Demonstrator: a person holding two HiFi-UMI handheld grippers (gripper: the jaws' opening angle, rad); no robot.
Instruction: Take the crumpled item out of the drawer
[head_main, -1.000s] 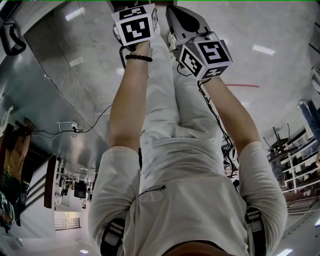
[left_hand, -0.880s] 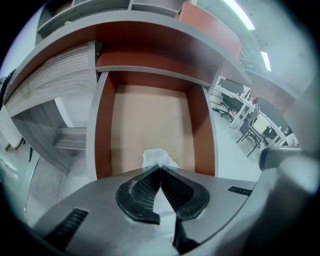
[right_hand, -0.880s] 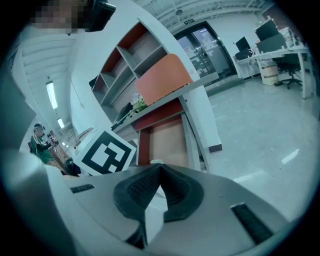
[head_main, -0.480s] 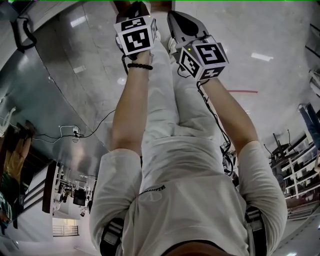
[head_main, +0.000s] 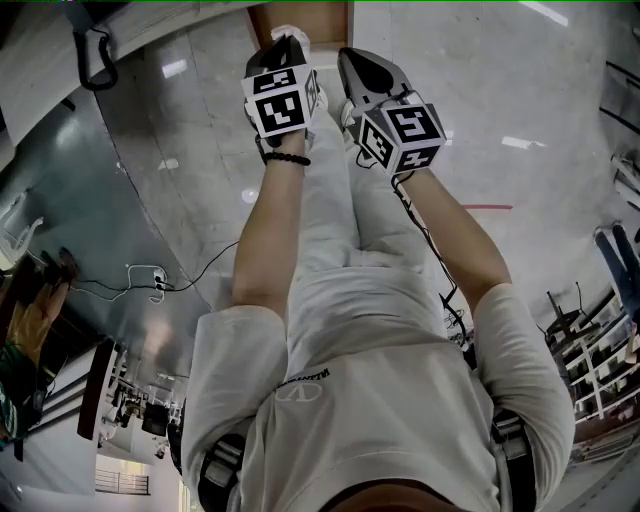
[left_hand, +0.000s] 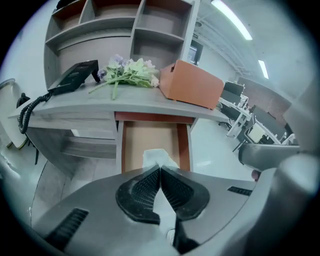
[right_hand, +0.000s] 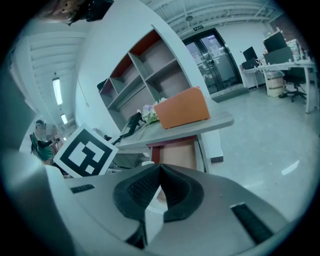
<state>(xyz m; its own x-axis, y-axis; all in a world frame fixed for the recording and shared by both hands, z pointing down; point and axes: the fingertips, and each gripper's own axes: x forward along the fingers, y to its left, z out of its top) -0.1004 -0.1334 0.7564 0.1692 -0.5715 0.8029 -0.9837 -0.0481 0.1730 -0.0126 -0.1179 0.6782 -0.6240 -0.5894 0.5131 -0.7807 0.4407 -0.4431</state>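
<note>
The crumpled white item (left_hand: 158, 157) sticks out past the tips of my left gripper (left_hand: 160, 168), which is shut on it and holds it above the open drawer (left_hand: 134, 145). The drawer's brown wooden bottom shows beyond the item, under the grey desk top (left_hand: 95, 102). In the head view my left gripper (head_main: 284, 42) carries the white item (head_main: 291, 32) just below the drawer (head_main: 300, 18). My right gripper (head_main: 352, 62) hangs close beside it. Its jaws (right_hand: 160, 166) meet at the tips with nothing seen gripped, and the drawer (right_hand: 177, 154) lies ahead of them.
On the desk top lie a black telephone (left_hand: 75, 77) with a coiled cord, a bunch of flowers (left_hand: 130, 72) and an orange box (left_hand: 192, 85). Open shelves (left_hand: 125, 25) rise behind. Office desks and chairs (right_hand: 280, 70) stand across the shiny floor. Cables (head_main: 150, 275) lie on the floor.
Both grippers have risen together away from the drawer, the left one still holding the white item. The drawer's brown inside has come into the head view at the top edge.
</note>
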